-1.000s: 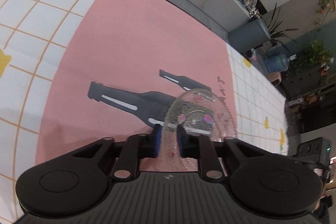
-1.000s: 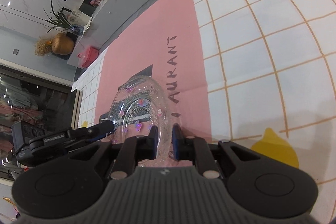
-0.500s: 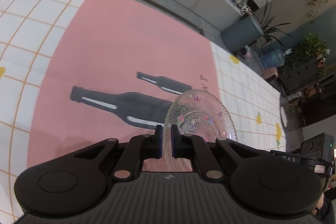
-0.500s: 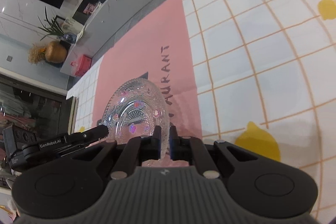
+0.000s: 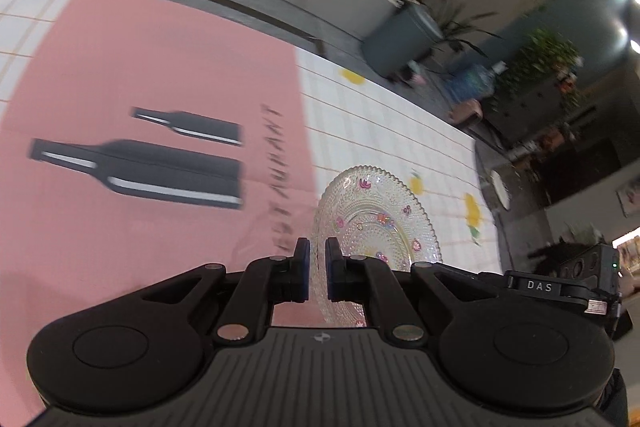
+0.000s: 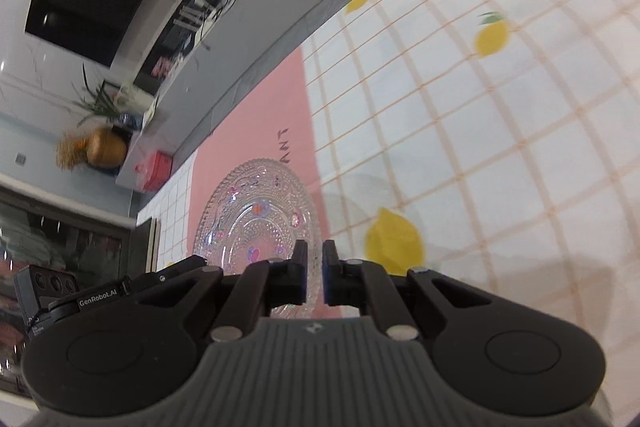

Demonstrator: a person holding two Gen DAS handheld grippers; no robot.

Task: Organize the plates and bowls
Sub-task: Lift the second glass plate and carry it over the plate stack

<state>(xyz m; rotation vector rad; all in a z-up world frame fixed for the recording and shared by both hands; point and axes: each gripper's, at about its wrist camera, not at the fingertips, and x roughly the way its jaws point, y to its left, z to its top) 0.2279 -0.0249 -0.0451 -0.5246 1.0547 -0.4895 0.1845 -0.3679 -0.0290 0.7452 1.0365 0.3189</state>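
1. Clear glass plate [image 5: 376, 223] with beaded, scalloped rim and small coloured flower marks, held off the counter [image 6: 500, 131] and tilted on edge between the two grippers.
2. Pinched at one rim edge by the left gripper [image 5: 318, 269], jaws pressed onto the glass; pinched at the opposite rim edge by the right gripper [image 6: 315, 273], jaws likewise clamped on the glass.
3. Far rim of the plate free, nothing touching it; open room all around over the cloth.
4. Beneath: white tablecloth [image 6: 460, 163] with orange grid lines and yellow lemons, plus a pink mat [image 5: 160, 67] printed with two black bottles [image 5: 140, 171] and dark lettering.
5. Far counter edge bordered by a grey ledge [image 5: 240, 7].
6. Beyond, blurred: potted plants [image 5: 540, 63], a grey bin [image 5: 404, 39], a cluttered shelf, a golden vase [image 6: 105, 149], a red box [image 6: 156, 171].
7. Both grippers angled downward toward the counter, facing each other across the plate, each visible in the other's view.
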